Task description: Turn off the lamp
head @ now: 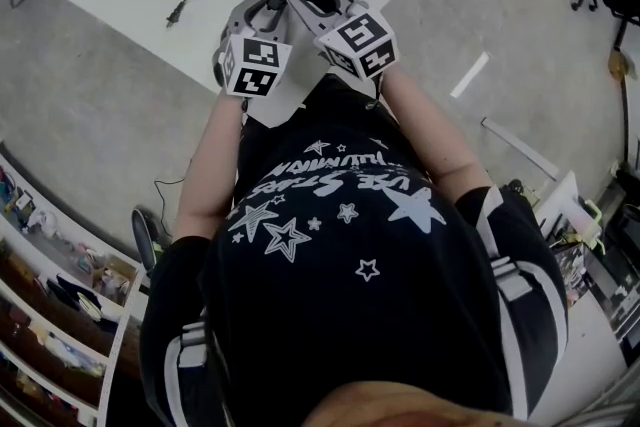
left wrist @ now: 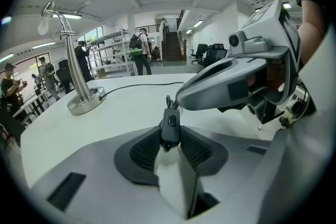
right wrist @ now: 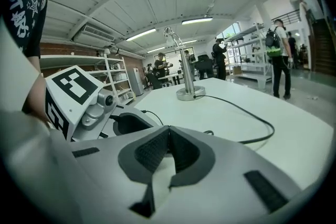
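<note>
While the left gripper (left wrist: 170, 130) clamps the cord switch (left wrist: 169, 122), the right gripper (right wrist: 169, 130) has jaws closed — empty.

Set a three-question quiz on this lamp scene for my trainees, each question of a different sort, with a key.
1. True or false: the lamp stands on the floor.
2. What sits between the pads of the left gripper? A) a plug B) the in-line switch C) nothing
3. Fill in: the right gripper has its jaws ____.

Key: 1 false, it stands on the table; 2 B; 3 together.
</note>
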{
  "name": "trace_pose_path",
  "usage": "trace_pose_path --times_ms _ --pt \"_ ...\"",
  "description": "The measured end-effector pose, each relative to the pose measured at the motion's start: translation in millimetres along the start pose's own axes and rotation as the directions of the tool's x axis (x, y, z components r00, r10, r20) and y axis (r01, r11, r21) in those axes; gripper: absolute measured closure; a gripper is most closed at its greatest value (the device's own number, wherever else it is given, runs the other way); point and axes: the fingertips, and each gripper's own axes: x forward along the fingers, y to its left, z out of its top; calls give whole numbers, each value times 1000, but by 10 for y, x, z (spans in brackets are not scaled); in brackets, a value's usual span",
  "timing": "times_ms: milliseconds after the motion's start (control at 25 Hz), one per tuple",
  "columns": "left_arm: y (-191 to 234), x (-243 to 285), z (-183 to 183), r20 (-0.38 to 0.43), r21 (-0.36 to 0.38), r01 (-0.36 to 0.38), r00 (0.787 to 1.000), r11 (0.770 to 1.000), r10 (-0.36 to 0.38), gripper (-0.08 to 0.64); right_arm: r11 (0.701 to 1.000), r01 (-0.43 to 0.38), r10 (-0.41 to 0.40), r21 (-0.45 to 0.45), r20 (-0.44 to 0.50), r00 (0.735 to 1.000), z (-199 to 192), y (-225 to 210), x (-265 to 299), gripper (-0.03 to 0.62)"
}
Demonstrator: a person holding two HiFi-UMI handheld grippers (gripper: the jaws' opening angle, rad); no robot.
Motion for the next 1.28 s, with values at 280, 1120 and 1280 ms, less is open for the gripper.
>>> trace_pose_path --times_ms 280,1120,1280 --pt "48 -5 2 -6 -17 -4 1000 1000 4 422 999 -46 43 -29 -83 996 -72 -37 217 586" --pt "8 7 -9 -35 -25 -12 999 1000 11 422 991 -73 87 112 -131 988 -170 -114 221 586" --pt "46 -4 -24 -45 -36 1 999 999 -3 422 985 -82 96 152 -87 992 -144 -56 208 585"
